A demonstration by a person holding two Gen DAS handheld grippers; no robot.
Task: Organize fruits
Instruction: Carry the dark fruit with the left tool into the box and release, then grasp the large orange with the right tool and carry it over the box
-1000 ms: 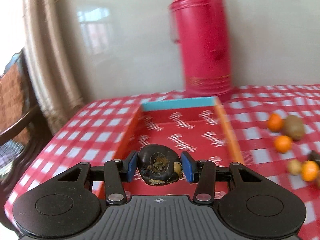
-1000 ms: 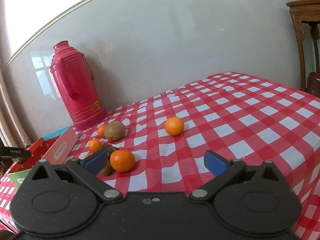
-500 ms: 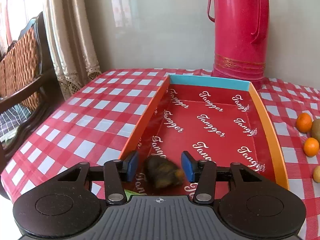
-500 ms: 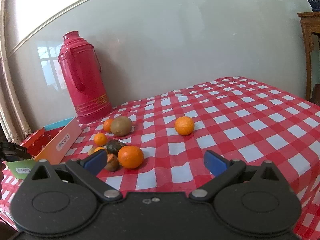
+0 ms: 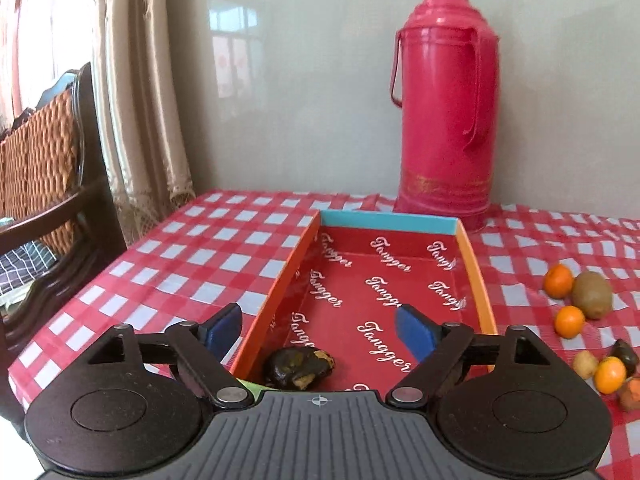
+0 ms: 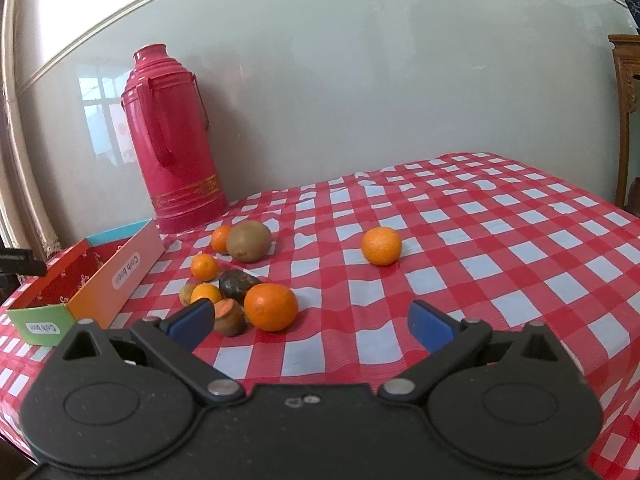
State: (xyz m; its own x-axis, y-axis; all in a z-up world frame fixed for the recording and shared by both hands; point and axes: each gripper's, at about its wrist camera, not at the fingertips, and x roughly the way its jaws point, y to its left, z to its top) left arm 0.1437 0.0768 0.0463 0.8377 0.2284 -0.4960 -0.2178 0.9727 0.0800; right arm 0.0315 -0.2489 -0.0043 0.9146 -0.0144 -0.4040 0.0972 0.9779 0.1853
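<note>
A dark, shrivelled fruit [image 5: 299, 367] lies on the red floor of the cardboard box [image 5: 474, 276], at its near end. Above it my left gripper [image 5: 318, 330] is opening its jaws wide, and the pads do not touch the fruit. My right gripper [image 6: 308, 322] stands open over the checked tablecloth with nothing between its fingers. Just beyond it lies a cluster: a large orange [image 6: 271, 306], a cut brown fruit [image 6: 229, 317], a dark fruit [image 6: 238, 285], small oranges [image 6: 205, 267] and a kiwi [image 6: 249, 240]. One orange [image 6: 381, 245] lies alone farther right.
A tall red thermos [image 5: 444, 108] stands against the wall behind the box. A wicker chair [image 5: 40, 184] is off the table's left edge. A wooden cabinet [image 6: 628, 120] stands at the far right. The box [image 6: 116, 276] sits near the table's left corner.
My left gripper opened and let go of the dark fruit, which dropped into the near end of the box. The right gripper's view shifted slightly toward the fruit cluster.
</note>
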